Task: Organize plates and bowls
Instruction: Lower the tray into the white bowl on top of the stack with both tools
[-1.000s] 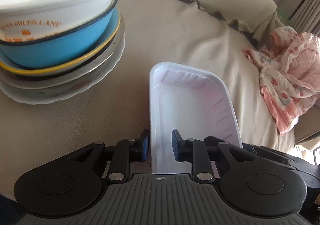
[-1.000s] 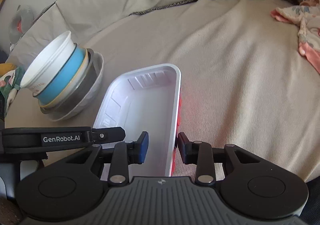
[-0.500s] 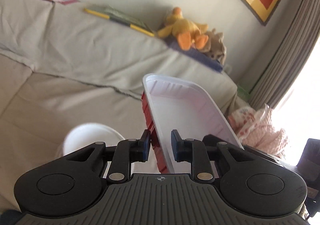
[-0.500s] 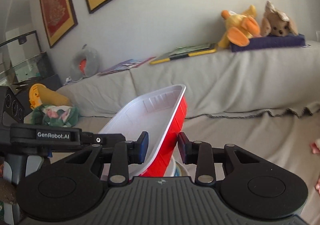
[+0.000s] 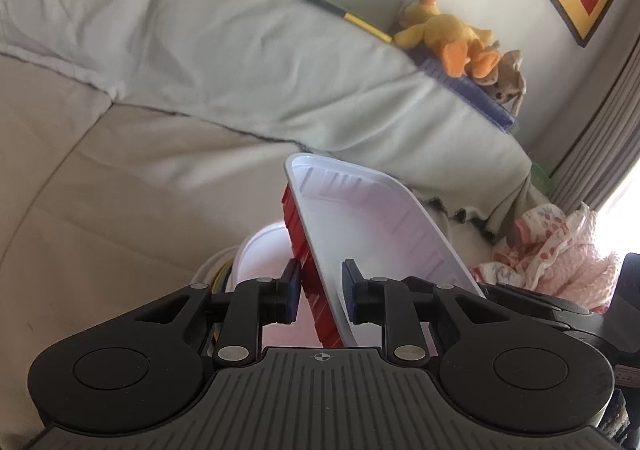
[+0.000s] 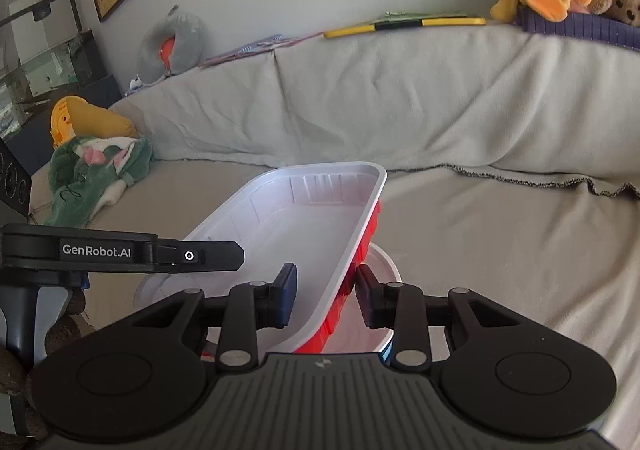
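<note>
Left wrist view: tray [image 5: 372,226] hides most of the bowl [image 5: 262,250] below; left gripper [image 5: 319,292] pinches its left wall, right gripper [image 6: 325,296] its right, both angled downward, tray above the sofa [image 6: 500,250].

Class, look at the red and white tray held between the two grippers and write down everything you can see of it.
The tray is a shallow oblong dish of thin plastic, as it looks: glossy white inside with moulded ribs, bright red and ridged outside, with a rolled white rim and rounded corners. It is empty. It hangs tilted above the white bowl on the sofa. The left gripper pinches one long side wall and the right gripper the other.
</note>
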{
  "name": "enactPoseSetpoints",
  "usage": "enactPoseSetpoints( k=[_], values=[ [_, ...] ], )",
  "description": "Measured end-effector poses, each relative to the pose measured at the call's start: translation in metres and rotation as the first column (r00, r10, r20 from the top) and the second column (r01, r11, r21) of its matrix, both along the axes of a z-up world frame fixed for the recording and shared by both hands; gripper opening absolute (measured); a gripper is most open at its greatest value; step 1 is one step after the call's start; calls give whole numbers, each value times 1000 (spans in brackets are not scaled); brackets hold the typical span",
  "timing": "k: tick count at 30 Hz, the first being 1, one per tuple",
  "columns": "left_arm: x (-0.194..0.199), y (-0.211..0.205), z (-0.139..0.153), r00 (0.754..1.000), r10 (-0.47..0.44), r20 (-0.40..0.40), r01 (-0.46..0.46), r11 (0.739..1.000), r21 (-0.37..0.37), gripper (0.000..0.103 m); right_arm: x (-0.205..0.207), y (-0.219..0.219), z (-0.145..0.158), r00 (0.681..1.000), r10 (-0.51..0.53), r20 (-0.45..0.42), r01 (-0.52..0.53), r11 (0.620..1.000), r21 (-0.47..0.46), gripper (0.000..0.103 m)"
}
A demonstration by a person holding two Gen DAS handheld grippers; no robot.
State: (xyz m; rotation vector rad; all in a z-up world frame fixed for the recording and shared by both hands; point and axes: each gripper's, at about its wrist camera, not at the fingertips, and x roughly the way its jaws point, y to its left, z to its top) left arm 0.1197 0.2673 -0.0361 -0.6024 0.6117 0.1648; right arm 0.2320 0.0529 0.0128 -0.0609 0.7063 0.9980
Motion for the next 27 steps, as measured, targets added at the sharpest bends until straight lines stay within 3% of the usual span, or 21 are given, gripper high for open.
enactPoseSetpoints(
  k=[4, 12, 27],
  values=[
    [4, 7, -19, 1000, 0, -20, 0, 999, -36, 24, 5, 6, -18, 1000, -2, -31, 0, 999, -43, 33],
    [8, 18, -29, 999, 9, -31, -11, 997, -75, 23, 11, 12, -38, 997, 8, -78, -14, 997, -73, 33],
    [9, 30, -25, 999, 34, 11, -32, 990, -138, 22, 24, 11, -32, 997, -35, -74, 32, 999, -42, 33]
  ],
)
